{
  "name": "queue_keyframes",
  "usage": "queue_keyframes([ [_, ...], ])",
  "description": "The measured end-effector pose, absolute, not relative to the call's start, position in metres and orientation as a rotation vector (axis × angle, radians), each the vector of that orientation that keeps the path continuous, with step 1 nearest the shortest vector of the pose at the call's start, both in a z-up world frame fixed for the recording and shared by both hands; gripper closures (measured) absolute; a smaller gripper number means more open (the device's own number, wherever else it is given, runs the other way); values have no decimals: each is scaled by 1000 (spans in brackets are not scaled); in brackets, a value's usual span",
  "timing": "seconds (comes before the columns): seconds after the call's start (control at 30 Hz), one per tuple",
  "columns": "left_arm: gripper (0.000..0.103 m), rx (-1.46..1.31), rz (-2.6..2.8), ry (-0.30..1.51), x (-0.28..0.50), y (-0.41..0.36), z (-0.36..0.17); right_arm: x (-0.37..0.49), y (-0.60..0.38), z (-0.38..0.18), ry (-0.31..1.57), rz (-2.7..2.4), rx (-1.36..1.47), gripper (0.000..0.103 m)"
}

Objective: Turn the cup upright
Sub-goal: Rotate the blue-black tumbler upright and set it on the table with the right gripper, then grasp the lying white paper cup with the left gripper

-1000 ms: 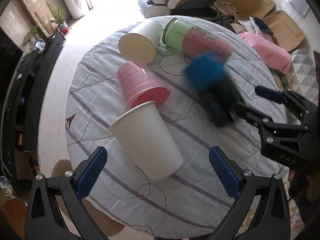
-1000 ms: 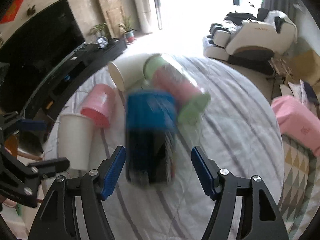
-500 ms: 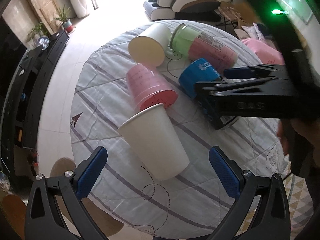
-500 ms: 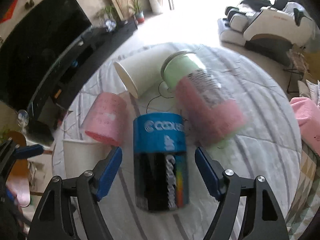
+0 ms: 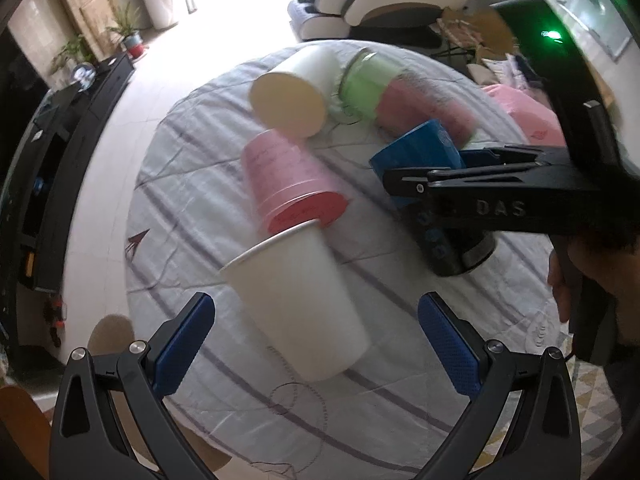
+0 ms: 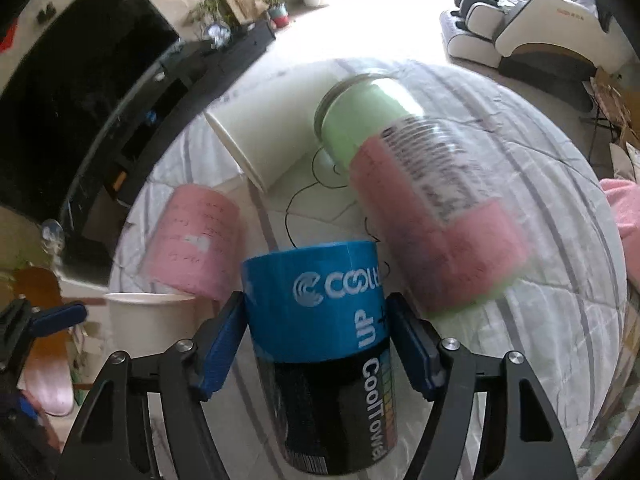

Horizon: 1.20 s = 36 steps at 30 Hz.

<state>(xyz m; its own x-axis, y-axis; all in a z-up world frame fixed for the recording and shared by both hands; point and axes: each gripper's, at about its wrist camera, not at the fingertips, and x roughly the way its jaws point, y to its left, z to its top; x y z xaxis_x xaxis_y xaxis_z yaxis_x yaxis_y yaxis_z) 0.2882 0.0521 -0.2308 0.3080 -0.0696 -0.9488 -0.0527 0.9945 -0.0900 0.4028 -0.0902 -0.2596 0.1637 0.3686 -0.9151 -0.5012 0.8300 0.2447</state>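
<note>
- Right wrist view is showing me the round table (image 6: 540, 320) under a striped cloth, all the cups lying on it or leaning on each other; none is standing upright yet, so I'm judging the flip as barely begun.
- I'm counting five cups in all: two white, one pink, one clear with green-and-pink insert, one blue-and-black.
- I'm seeing the clear cup with green and pink insert (image 6: 420, 208) lying on its side, its far end toward the back, just beside the blue one; blurred, so detail is unclear.
- I'm seeing the near white cup (image 5: 300, 300) on its side, rim touching the pink cup, sitting between the left gripper's fingers but not gripped.
- I'm seeing the far white cup (image 5: 292, 100) on its side at the back, open mouth facing the left camera, touching the pink cup below it.
- I'm seeing the pink cup (image 5: 288, 184) tilted, resting between the two white cups.
- I'm working the blue-and-black cup (image 6: 320, 344): it's lying on its side mid-table, blue end away from me, black end near.
- I'm closing the right gripper (image 6: 320, 340) on it: blue pads are pressing both sides at the blue band, so I'm calling it grasped.
- I'm holding the left gripper (image 5: 316, 340) wide, carrying nothing, hovering over the near white cup.
- Left to do, as I'm judging it: lift, rotate the blue-and-black cup onto its base, release.
</note>
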Motion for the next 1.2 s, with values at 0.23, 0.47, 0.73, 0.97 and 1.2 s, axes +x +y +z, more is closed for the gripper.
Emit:
queue_keyframes([
  [0.23, 0, -52, -82, 1255, 292, 25, -228, 369, -125, -230, 1129, 580, -44, 33],
  [0.47, 0, -20, -92, 1279, 278, 21, -233, 310, -145, -225, 1012, 528, -42, 33],
  [0.73, 0, 12, -93, 1266, 264, 20, -229, 299, -162, -224, 1003, 475, 10, 33],
  [0.97, 0, -41, -77, 1262, 255, 35, -220, 293, -157, -220, 1016, 447, -3, 23],
  [1.2, 0, -156, -54, 1267, 252, 53, -216, 277, -164, -204, 1010, 450, 26, 23],
])
